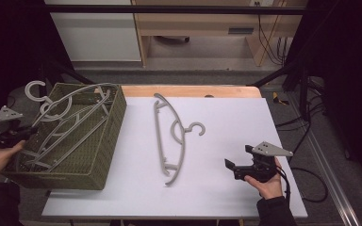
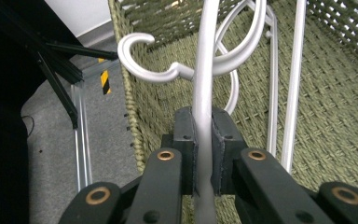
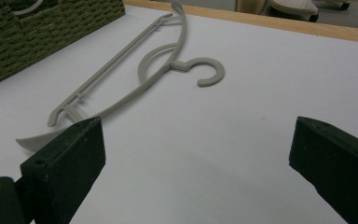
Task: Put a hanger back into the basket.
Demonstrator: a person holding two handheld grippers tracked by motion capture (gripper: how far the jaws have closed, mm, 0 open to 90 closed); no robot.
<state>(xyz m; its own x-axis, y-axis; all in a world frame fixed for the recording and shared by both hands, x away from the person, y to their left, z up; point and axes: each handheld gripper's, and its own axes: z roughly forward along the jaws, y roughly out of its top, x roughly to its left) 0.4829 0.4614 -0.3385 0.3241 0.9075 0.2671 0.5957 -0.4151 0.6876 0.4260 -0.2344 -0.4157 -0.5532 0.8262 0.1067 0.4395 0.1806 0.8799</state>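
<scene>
A grey plastic hanger [image 1: 170,136] lies flat on the white table top [image 1: 226,117], its hook toward the right; it lies ahead of the jaws as the hanger [image 3: 161,70] in the right gripper view. A green woven basket [image 1: 104,136] at the table's left holds more grey hangers. My left gripper [image 1: 27,133] reaches over the basket's left side and is shut on the arm of one hanger [image 2: 205,70], pinched between its pads at the gripper [image 2: 204,125]. That hanger's hook [image 1: 34,89] pokes out over the rim. My right gripper [image 1: 230,165] rests low at the table's right front, open and empty, the right gripper [image 3: 200,154] facing the lying hanger.
The basket wall [image 3: 28,32] stands to the left of the lying hanger. A wooden table edge [image 1: 193,90] runs along the back. Black frame bars [image 2: 60,79] and grey floor lie beyond the basket's left side. Cables [image 1: 311,188] hang off the table's right.
</scene>
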